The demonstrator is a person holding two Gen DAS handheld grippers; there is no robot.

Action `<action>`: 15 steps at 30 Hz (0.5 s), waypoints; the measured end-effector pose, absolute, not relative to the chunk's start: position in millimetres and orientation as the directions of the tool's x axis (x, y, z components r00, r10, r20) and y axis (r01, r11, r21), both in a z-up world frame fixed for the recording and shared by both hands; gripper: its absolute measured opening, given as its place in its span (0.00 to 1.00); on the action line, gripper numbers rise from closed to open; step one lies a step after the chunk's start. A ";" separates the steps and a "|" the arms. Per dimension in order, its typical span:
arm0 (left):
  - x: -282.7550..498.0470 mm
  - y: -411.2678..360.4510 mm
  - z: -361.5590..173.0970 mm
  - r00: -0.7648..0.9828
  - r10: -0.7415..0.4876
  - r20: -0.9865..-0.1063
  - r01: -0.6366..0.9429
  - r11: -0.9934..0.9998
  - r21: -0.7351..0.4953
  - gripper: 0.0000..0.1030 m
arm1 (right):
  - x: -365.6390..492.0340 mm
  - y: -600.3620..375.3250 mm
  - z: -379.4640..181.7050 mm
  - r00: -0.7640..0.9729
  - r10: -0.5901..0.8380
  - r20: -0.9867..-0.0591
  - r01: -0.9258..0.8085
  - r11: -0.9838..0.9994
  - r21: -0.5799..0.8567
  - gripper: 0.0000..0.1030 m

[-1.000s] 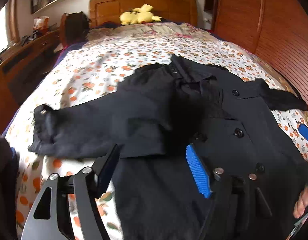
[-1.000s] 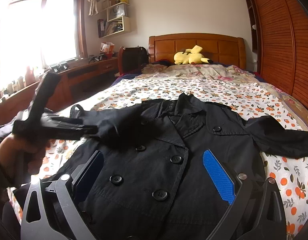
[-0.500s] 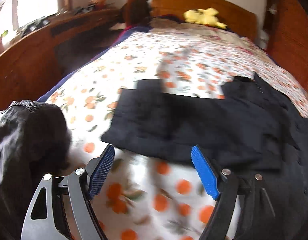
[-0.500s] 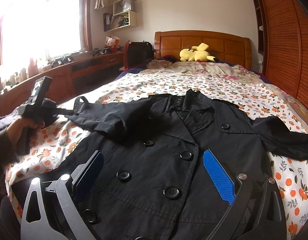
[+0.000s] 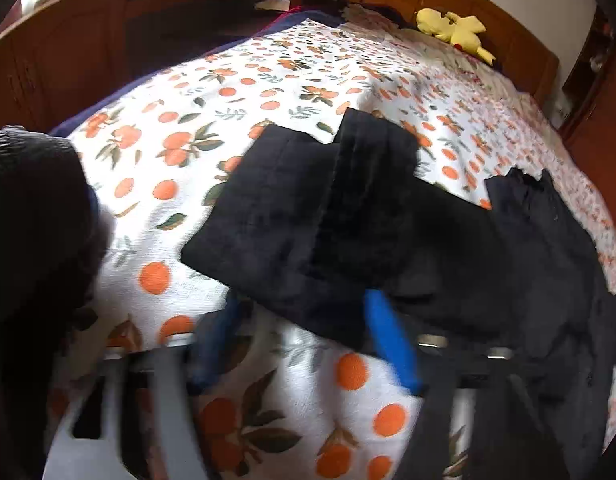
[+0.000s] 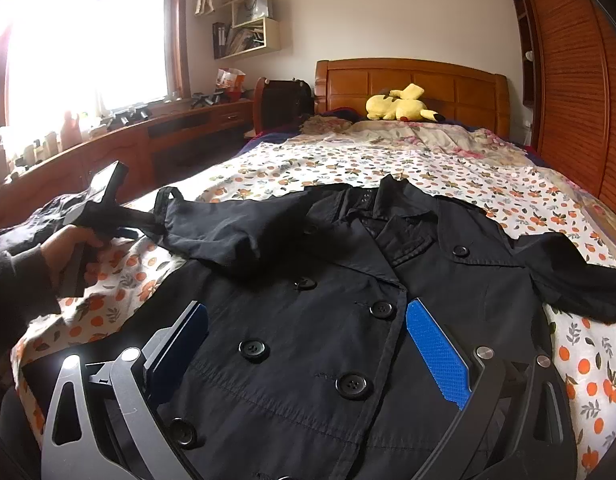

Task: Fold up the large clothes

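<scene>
The left gripper (image 5: 304,340) jaws are just closing around the sleeve cuff (image 5: 292,232) of the black double-breasted coat (image 6: 347,300), not visibly pinching yet. The right gripper (image 6: 308,352) is hovering released over the coat front. Best: bite both cuff layers squarely. Matte woven cloth is lying flat on the orange-print bedsheet (image 5: 228,92).

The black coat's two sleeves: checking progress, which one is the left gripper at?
The sleeve stretched toward the window side; the left gripper straddles its cuff.
</scene>
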State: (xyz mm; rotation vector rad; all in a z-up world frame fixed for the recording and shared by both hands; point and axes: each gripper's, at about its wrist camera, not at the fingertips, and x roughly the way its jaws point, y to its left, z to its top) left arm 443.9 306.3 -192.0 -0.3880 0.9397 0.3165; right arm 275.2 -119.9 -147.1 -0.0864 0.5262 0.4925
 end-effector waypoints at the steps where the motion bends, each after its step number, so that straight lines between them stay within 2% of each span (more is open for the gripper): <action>1: 445.6 304.8 -190.8 0.553 0.092 -0.828 -0.425 0.886 -0.185 0.30 | 273.8 -121.4 -146.2 0.753 0.427 -0.501 -0.470 0.881 0.045 0.94; 2: 447.2 302.5 -188.8 0.549 0.095 -0.831 -0.423 0.889 -0.178 0.16 | 273.0 -122.3 -145.3 0.754 0.427 -0.499 -0.470 0.882 0.045 0.94; 3: 449.3 297.9 -184.3 0.545 0.114 -0.831 -0.418 0.896 -0.151 0.12 | 271.9 -123.0 -144.0 0.756 0.426 -0.497 -0.469 0.882 0.043 0.94; 6: 447.8 283.4 -163.1 0.577 0.164 -0.800 -0.409 0.906 -0.108 0.06 | 267.3 -127.7 -139.5 0.764 0.421 -0.490 -0.463 0.885 0.039 0.94; 12: 435.3 229.9 -106.8 0.670 0.225 -0.707 -0.331 0.943 -0.015 0.04 | 254.7 -141.8 -128.3 0.785 0.405 -0.469 -0.442 0.897 0.034 0.94; 15: 431.5 200.7 -84.5 0.705 0.207 -0.678 -0.279 0.960 0.004 0.04 | 249.3 -150.2 -122.2 0.796 0.396 -0.457 -0.430 0.902 0.033 0.94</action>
